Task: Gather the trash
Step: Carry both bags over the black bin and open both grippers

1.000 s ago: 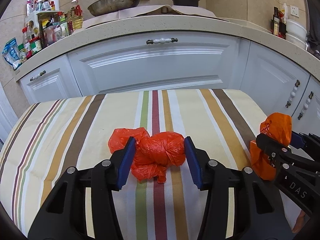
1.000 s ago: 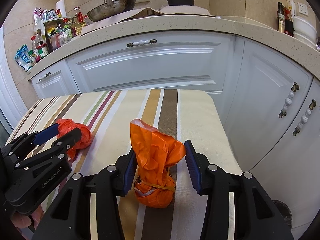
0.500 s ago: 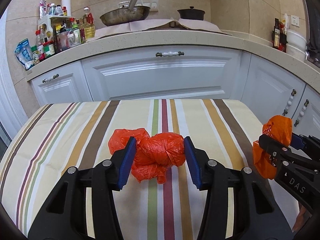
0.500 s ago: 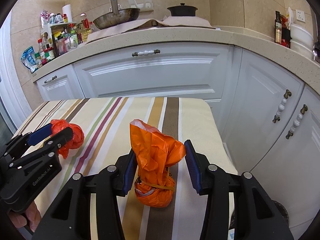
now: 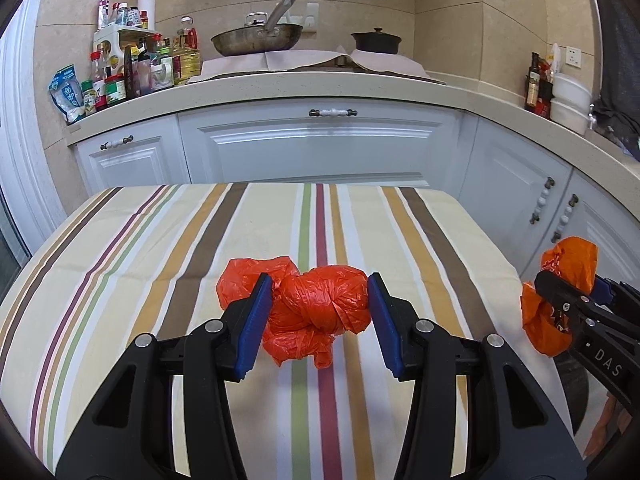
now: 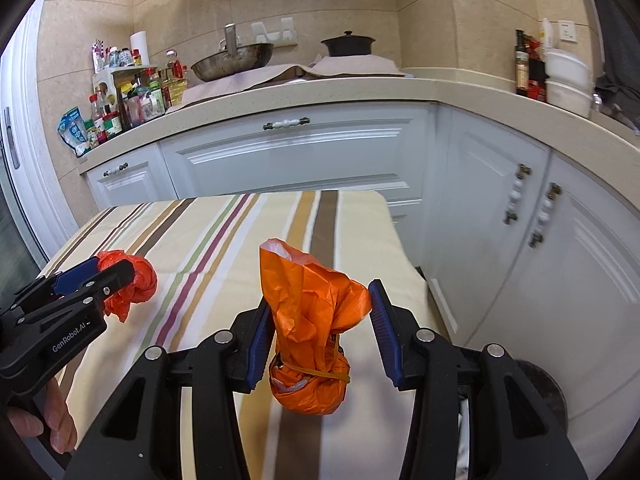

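Note:
My left gripper is shut on a knotted red-orange trash bag and holds it above the striped table. My right gripper is shut on an orange trash bag tied with a rubber band and holds it upright above the table's right edge. The left gripper with its bag shows at the left of the right wrist view. The right gripper's bag shows at the right of the left wrist view.
White kitchen cabinets and a stone counter curve around behind and to the right of the table. A pan, a pot and bottles stand on the counter. A dark round bin sits on the floor at lower right.
Both grippers have risen with their bags still held; the table sits lower in both views and more of the counter and wall shows.

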The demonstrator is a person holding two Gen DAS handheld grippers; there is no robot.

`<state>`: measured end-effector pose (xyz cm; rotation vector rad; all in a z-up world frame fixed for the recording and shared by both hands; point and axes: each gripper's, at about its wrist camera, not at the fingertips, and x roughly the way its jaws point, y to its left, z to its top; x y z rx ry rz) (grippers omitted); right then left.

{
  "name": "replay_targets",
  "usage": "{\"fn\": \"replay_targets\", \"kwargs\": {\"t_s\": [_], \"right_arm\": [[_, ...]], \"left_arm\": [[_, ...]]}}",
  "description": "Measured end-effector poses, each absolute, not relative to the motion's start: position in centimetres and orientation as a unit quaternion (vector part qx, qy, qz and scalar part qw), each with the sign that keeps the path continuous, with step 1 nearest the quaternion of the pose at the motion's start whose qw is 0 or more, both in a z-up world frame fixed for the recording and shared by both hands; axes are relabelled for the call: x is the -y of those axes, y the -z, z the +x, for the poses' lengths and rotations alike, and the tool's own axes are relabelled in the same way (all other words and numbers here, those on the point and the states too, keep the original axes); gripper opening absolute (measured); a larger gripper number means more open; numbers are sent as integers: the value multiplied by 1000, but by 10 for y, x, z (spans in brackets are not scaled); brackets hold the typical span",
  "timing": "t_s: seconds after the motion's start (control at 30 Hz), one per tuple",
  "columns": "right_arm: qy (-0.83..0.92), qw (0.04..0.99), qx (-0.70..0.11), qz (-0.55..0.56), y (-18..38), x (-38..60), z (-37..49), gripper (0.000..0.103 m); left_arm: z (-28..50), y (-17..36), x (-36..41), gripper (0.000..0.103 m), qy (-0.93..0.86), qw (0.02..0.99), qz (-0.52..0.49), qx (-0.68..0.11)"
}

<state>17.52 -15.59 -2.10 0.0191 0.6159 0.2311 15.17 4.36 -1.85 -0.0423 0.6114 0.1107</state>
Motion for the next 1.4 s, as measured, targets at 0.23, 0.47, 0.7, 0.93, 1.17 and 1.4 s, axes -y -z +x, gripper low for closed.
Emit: {"fn": "replay_targets", "kwargs": {"t_s": [0.23, 0.47, 0.7, 0.93, 1.17, 1.4], "right_arm": [[-73, 951, -301, 19, 22, 191, 132, 45], [-20, 956, -293, 29, 19, 233, 97, 45], [40, 960, -275, 29, 12, 274, 65, 45], [83, 958, -272, 44, 15, 309, 43, 45], [109, 954, -272, 61, 21, 337, 34, 45], [113, 951, -277, 76, 33, 354, 40, 45]], "left_arm": [[120, 11, -9, 47, -9, 956, -18, -294], [99, 4, 43, 47, 49, 958, 0, -284], [80, 2, 97, 47, 105, 955, 22, -276], [73, 5, 143, 47, 147, 949, 45, -276], [75, 9, 178, 47, 171, 945, 53, -274], [85, 21, 209, 47, 184, 942, 59, -274]]}}
